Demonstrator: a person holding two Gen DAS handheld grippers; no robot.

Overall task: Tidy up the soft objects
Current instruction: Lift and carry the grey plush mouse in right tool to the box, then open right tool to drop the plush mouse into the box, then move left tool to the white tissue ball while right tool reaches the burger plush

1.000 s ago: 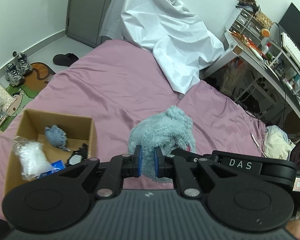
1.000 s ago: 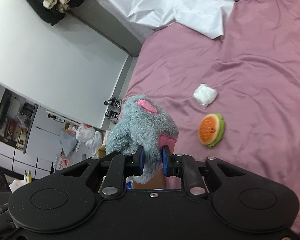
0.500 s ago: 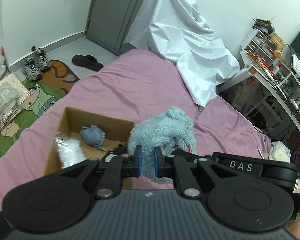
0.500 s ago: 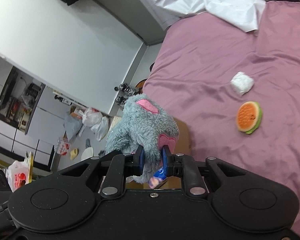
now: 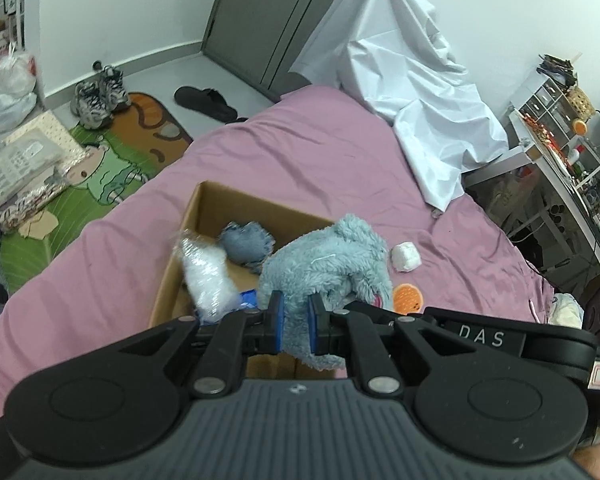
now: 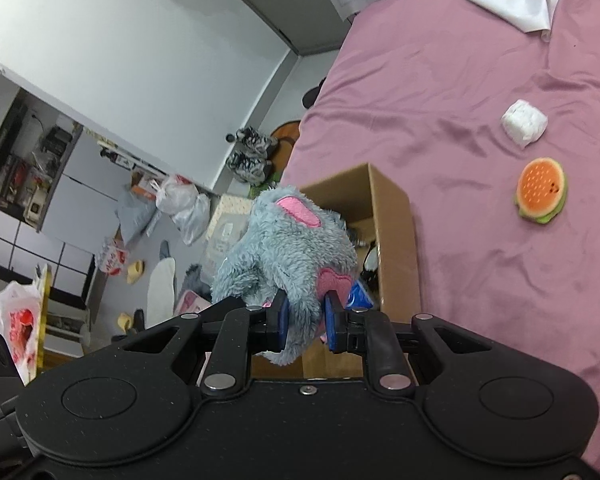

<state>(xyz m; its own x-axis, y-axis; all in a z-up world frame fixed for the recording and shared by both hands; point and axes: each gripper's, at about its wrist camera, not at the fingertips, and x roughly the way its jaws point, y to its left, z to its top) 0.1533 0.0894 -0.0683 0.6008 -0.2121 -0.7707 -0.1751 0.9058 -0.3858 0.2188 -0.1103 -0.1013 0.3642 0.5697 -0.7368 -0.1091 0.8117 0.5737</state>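
Both my left tool point(image 5: 293, 317) and right tool point(image 6: 305, 317) pinch the grey plush point(image 5: 324, 264) over the box point(image 5: 204, 216), seemingly half-filled; burger toy point(image 6: 542, 190) and white bundle point(image 6: 524, 122) remain on the bed point(image 6: 480, 240).

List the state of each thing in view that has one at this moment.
Left tongs: shut on the grey plush toy.
Right tongs: shut on the same toy.
Cardboard box: open, partly filled.
Burger toy: lying loose on the bed.
White bundle: loose on the bed.
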